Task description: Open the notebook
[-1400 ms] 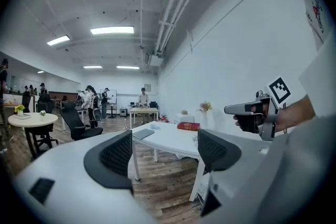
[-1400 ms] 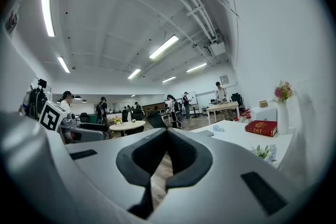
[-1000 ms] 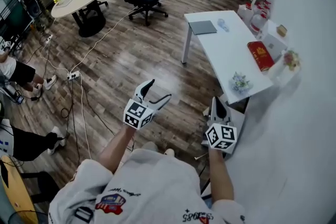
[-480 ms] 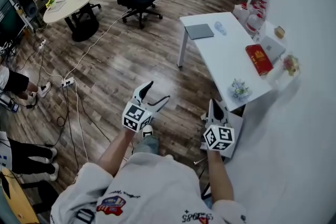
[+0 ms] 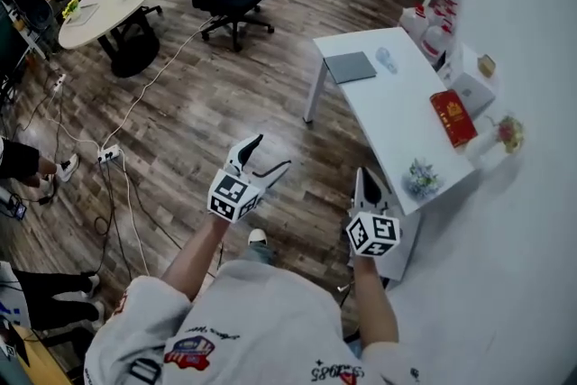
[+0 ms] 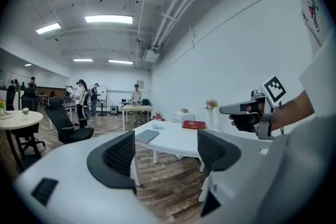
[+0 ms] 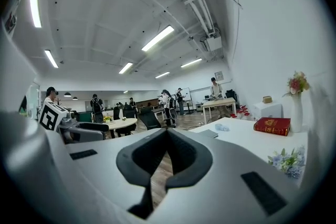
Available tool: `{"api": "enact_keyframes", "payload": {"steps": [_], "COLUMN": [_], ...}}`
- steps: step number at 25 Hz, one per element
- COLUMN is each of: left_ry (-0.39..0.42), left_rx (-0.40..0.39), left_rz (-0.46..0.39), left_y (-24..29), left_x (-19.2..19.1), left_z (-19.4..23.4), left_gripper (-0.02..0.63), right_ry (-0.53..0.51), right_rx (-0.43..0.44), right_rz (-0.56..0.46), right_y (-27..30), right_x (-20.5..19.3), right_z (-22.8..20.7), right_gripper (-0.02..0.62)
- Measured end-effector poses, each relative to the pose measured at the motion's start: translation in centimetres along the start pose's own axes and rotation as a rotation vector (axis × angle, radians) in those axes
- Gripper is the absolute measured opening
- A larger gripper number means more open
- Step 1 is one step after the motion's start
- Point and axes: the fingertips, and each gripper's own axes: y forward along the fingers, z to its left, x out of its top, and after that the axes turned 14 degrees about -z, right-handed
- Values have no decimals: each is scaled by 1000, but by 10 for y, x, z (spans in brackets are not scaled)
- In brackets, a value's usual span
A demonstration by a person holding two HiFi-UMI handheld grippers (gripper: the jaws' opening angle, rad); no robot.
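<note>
Well short of the grey notebook on the surface, left tool gapes empty, right tool clenched on nothing.

The head view looks steeply down from well short of the white table, while both gripper views sit low and level, the left facing its long side from farther off and catching the right gripper, the right looking along its top; all share that tabletop.
</note>
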Motion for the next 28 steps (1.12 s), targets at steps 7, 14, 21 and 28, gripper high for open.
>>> {"api": "enact_keyframes", "payload": {"steps": [7,14,21,28], "left_ry": [-25,-30,-35,-37], "left_rx": [-30,-60,-67,-75], "left_rz": [11,19,14,38], "left_y": [12,20,47,107], "left_x": [-10,-13,-15,-33], "left_z": [72,117,145,173], "left_gripper": [367,365,364,362], "right_ry": [-11,-18,-35,-17], "right_rx": [-23,-31,-39,-45], "right_rz": [14,17,4,26], "right_y": [67,108,145,199], "right_x": [-18,-30,-28,-48], "right_z": [28,51,41,4], "right_gripper": [-8,-8,-8,-8]}}
